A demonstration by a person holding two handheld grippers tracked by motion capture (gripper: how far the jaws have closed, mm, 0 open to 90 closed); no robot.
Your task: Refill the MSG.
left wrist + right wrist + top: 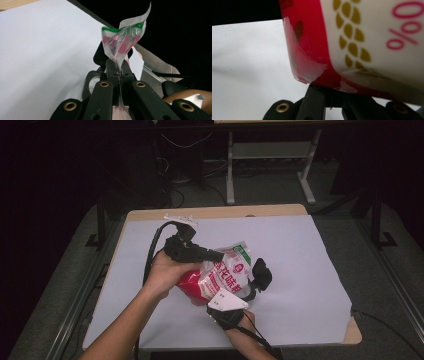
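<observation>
- High view: red-and-white printed plastic pouch [222,277] held above white paper-covered table [300,270] — long axis runs diagonally, green-edged top toward far right, red bottom toward near left.
- Left gripper [220,255] — jaws pinched on pouch's crumpled top corner.
- Right gripper [245,292] — jaws clamped on pouch's red bottom edge.

Over the white-covered table [300,270] a red and white bag [220,280] is held up between two hand-held grippers. The left gripper [216,255], gripped by the left hand [165,272], pinches the bag's upper edge near the green corner, its black cable looping up and back toward the table's far side. The right gripper [245,292], with its grey three-cornered plate on top, comes in from the near edge and clamps the bag's lower right side. Past the table's far edge, white desk legs stand on a dark floor.
</observation>
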